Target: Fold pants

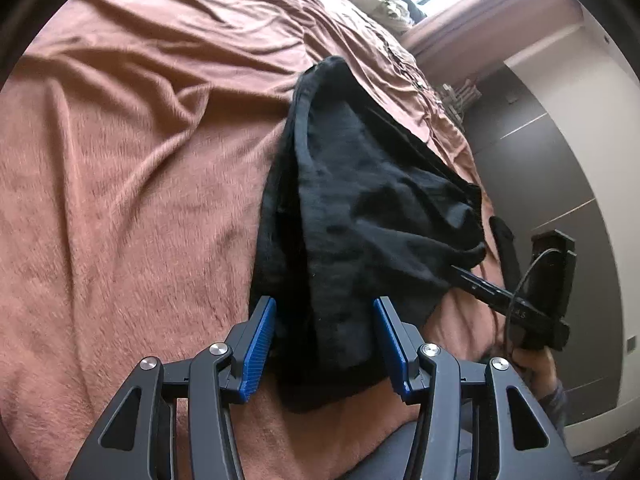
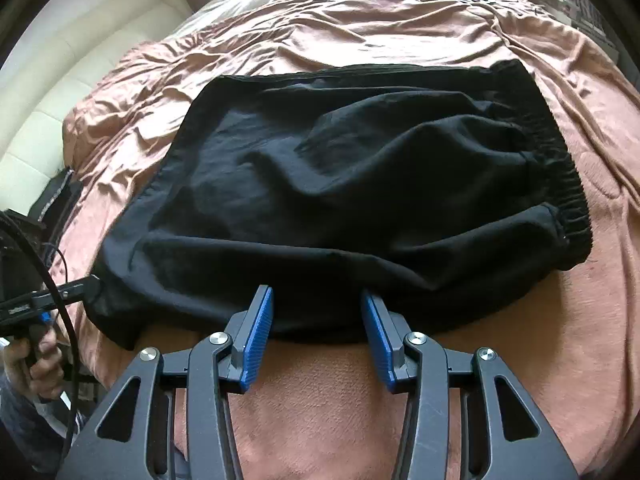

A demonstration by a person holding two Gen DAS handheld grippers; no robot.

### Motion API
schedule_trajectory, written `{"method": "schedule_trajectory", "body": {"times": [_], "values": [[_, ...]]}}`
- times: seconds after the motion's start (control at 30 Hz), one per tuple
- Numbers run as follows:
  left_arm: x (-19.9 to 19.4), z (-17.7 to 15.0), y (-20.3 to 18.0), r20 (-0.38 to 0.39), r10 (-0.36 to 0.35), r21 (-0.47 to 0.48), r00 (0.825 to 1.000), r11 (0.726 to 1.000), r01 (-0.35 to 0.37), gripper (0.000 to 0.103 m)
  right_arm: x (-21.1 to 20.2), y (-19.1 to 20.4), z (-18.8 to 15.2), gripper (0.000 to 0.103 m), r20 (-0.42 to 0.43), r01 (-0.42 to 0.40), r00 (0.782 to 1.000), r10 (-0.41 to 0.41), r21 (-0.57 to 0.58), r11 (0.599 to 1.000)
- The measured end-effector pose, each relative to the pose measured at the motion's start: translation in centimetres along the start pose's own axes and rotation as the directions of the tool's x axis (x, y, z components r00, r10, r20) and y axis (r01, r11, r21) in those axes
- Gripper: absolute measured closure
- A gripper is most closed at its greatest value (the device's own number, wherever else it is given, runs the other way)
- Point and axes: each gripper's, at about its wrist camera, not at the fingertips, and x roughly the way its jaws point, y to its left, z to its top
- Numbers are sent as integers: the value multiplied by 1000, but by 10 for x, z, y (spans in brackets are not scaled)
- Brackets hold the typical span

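Black pants (image 2: 340, 180), folded over once, on a rumpled brown blanket (image 2: 400, 40) across the bed. Elastic waistband (image 2: 560, 184) bunched at the right end in the right wrist view. Near edge of the cloth raised off the blanket, sagging in loose folds behind it.

Left gripper (image 1: 326, 320) angled downward at one end of the pants. Jaws roughly half apart, a thick fold of black cloth filling the gap and touching both blue pads (image 1: 260, 344). Cannot tell whether pressed tight or only sitting there. Same gripper seen side-on at the left edge of the right wrist view, tip buried in the corner of the cloth, a hand (image 2: 40, 360) wrapped round its grip and a black cable (image 2: 60, 280) looping past.

Right gripper (image 2: 318, 312) also tilted down, at the near long edge of the pants. Jaws partly apart, hem running from pad to pad just at the tips. Grasped or merely resting between them: cannot tell. From the left wrist view, tip of this gripper poked into the cloth, fabric drawn toward it.

Pale padded headboard (image 2: 60, 100) beyond the blanket, far left of the right wrist view.
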Motion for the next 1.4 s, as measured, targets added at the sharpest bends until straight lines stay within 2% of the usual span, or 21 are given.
{"method": "schedule_trajectory", "body": {"times": [0.1,0.43,0.57,0.67,0.7,0.77,0.97,1.07,1.23,1.4], "values": [[-3,-8,0,-36,-47,0,998,999,47,50,4,1,-3,60,15,-4,1000,4,-5,1000],[-27,-22,4,-120,-88,-13,989,996,87,50,2,-8,-3,60,17,-25,1000,25,4,1000],[-43,-18,5,-61,-8,5,998,1000,8,50,-4,-6,-3,60,19,-14,1000,14,-3,1000],[-48,-13,7,-21,1,-14,1000,1000,-1,49,-13,-2,-5,60,33,-6,999,7,-15,1000],[-47,-11,8,-15,2,-19,1000,1000,-2,48,-15,-1,-6,64,36,-6,999,7,-16,1000],[-42,-8,9,-12,0,-26,1000,1000,0,46,-20,2,-7,69,38,-10,999,11,-19,1000],[-19,3,16,-25,-8,-60,1000,998,7,46,-39,6,-10,71,63,-22,998,24,-35,999],[-11,8,17,-18,16,-54,1000,998,-17,46,-44,10,-10,71,66,-27,997,31,-49,998],[-4,17,21,-11,-34,-83,999,996,33,46,-42,17,-9,71,50,-55,997,58,-62,997],[5,19,26,-10,-135,-143,991,981,132,46,-38,20,-6,71,47,-81,995,85,-81,993]]}}
